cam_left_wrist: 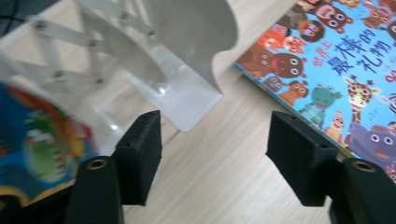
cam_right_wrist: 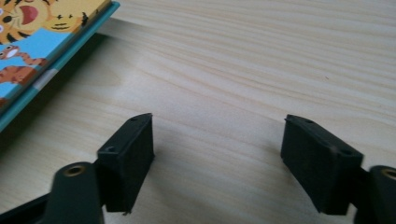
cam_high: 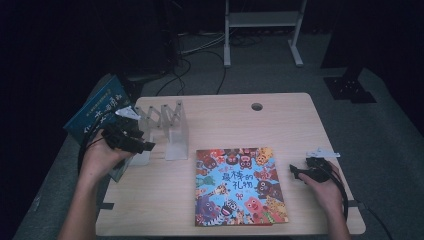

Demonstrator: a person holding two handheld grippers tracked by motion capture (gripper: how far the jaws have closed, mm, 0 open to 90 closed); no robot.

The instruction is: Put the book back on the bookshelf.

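Two grippers, both gaping, nothing gripped: left gripper (cam_high: 146, 146) beside the clear expanding book rack (cam_high: 167, 127), right gripper (cam_high: 295, 172) over bare table (cam_high: 300, 125) just right of the picture book (cam_high: 240, 186). Flat, cover up, long axis running front to back.

Black two-fingered left gripper (cam_high: 146, 146) and right gripper (cam_high: 292, 171), brass-ringed screw holes, trailing black cables, bare forearms.
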